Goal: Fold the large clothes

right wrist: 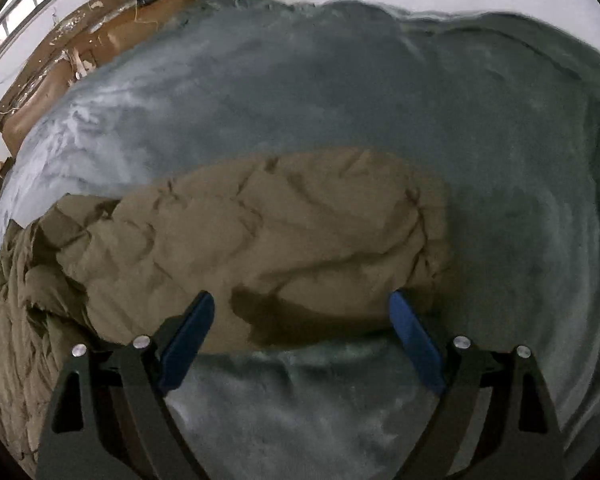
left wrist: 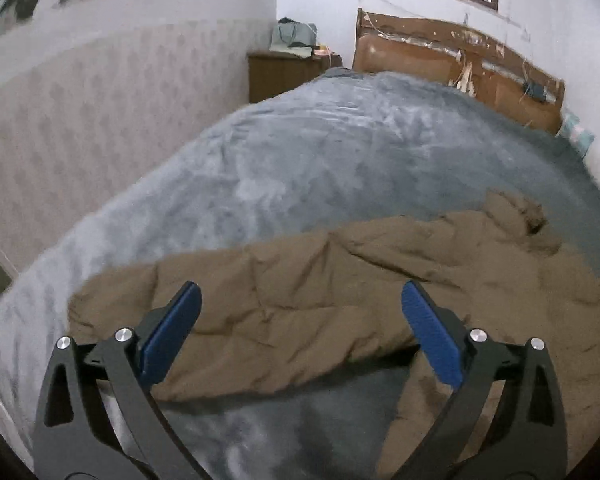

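A large brown padded garment (left wrist: 300, 280) lies crumpled across the grey-blue blanket (left wrist: 320, 160) of a bed. In the left wrist view a long sleeve-like part stretches left. My left gripper (left wrist: 300, 292) hangs open and empty just above it, blue pads (left wrist: 172, 332) wide apart. In the right wrist view the garment (right wrist: 280, 232) lies as a rounded bulk with creased folds at the left. My right gripper (right wrist: 302, 300) is open and empty over its near edge.
A brown wooden headboard (left wrist: 460, 64) stands at the far end of the bed. A wooden bedside cabinet (left wrist: 288, 72) with a bag on it stands in the corner. A patterned wall (left wrist: 100, 120) runs along the bed's left side.
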{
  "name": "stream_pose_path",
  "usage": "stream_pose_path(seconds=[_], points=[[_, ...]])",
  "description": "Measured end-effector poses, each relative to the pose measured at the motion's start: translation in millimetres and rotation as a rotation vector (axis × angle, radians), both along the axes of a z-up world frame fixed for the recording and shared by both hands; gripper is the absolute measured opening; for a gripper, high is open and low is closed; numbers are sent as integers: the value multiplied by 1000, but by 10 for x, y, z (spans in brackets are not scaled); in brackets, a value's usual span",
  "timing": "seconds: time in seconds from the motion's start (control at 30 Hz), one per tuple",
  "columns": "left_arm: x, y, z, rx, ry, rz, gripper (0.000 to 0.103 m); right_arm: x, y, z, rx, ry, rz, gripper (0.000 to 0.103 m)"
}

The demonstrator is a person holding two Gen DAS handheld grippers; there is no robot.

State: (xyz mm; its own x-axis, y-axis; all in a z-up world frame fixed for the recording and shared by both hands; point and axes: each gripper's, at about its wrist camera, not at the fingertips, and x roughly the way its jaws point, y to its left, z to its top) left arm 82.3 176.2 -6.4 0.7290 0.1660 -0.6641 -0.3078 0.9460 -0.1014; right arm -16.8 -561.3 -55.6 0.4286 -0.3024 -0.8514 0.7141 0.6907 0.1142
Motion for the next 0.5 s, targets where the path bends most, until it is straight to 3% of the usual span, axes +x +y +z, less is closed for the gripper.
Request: stream_pose_path(seconds=[0.1,0.27,0.3,0.37,0.47,0.5], points=[[78,14,-22,33,-25,37,100,105,108,-42,-75,51,56,92],[282,12,-195,22,30,18,99,385,176,-227,-170,148,146,89],[325,-3,-230,26,32,19,100,426,174,-252,-168,151,160,84],[361,-33,-245,39,35,12,100,452,120,-262,-163,166,159,39],[430,-70,-279,50,37,-4,99,526,69,-169,-104,87,123,14],[392,-90,-250,52,36,-6,100,491,59,-77,-99,50,118,12]])
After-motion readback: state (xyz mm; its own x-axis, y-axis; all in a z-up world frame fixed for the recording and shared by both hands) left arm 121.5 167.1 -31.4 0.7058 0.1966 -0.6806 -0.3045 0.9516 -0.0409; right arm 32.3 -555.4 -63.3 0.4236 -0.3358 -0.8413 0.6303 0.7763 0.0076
